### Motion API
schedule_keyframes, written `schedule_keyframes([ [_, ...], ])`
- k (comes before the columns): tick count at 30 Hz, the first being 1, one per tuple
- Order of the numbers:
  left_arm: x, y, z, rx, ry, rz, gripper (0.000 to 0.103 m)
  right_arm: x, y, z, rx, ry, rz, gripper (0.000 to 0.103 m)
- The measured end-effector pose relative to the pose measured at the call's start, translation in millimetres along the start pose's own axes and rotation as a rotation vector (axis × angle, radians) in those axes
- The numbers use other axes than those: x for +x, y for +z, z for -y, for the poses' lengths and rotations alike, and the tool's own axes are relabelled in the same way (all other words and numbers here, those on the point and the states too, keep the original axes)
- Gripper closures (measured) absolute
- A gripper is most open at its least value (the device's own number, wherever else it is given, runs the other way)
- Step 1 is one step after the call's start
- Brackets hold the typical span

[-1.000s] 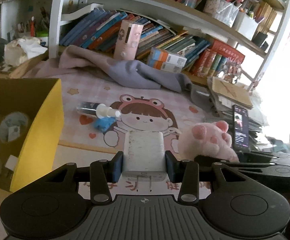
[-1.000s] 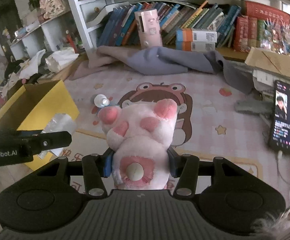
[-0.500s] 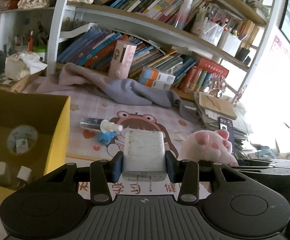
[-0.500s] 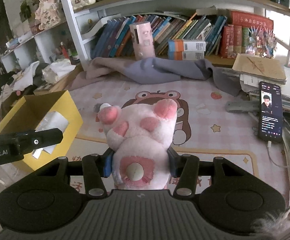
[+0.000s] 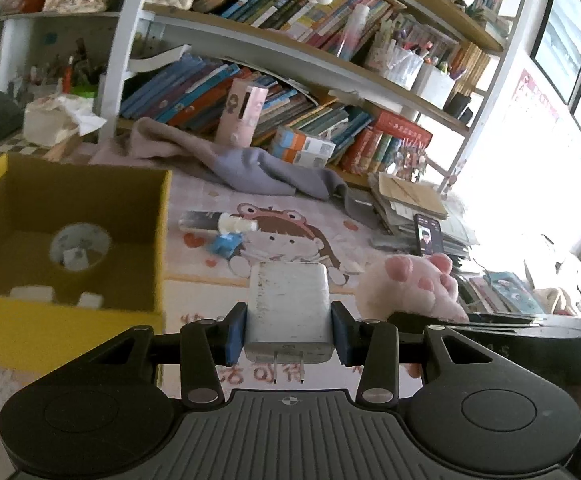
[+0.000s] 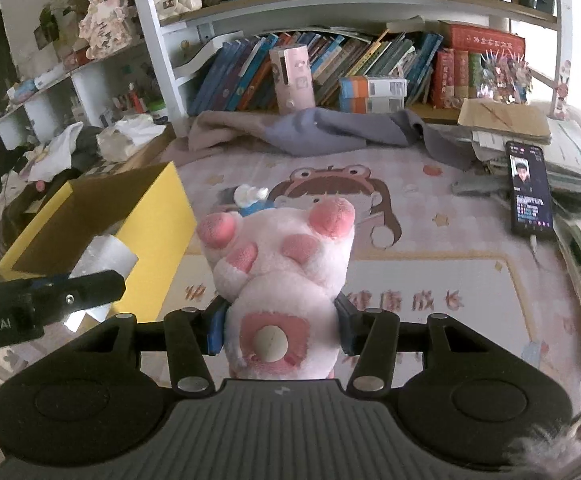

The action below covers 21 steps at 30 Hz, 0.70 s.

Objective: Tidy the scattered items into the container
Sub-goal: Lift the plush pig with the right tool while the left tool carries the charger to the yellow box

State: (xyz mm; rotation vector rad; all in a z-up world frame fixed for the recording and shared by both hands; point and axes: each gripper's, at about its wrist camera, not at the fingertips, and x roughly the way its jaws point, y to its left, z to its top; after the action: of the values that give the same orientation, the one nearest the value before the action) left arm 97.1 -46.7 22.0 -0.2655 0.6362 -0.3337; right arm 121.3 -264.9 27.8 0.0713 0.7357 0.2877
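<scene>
Because both items are lifted off the mat, your left gripper (image 5: 289, 334) clamps the white charger (image 5: 288, 308) beside the yellow box (image 5: 161, 240), while your right gripper (image 6: 278, 334) squeezes the pink plush paw (image 6: 280, 264), ready for dropping inside.

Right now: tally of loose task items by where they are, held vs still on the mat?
Held in left gripper: 1, white charger
Held in right gripper: 1, pink plush paw
Still on the mat: 2, spray bottle, blue wrapper
Total: 4
</scene>
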Motion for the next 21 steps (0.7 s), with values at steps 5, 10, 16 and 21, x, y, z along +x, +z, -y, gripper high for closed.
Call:
schedule_keyframes([
  [5, -21, -15, -10, 0.01, -0.02, -0.021, 0.061, -15, -23, -24, 0.003, -0.012, -0.002, 0.054],
  [10, -40, -29, -22, 0.003, -0.018, -0.04, 0.061, -23, -45, -44, 0.018, -0.009, -0.02, 0.054],
  [16, -59, -43, -35, -0.006, -0.011, -0.069, 0.061, -32, -64, -65, 0.031, 0.003, -0.037, 0.054],
  [21, -74, -50, -44, -0.016, 0.007, -0.067, 0.061, -34, -71, -82, 0.017, 0.028, -0.048, 0.054],
])
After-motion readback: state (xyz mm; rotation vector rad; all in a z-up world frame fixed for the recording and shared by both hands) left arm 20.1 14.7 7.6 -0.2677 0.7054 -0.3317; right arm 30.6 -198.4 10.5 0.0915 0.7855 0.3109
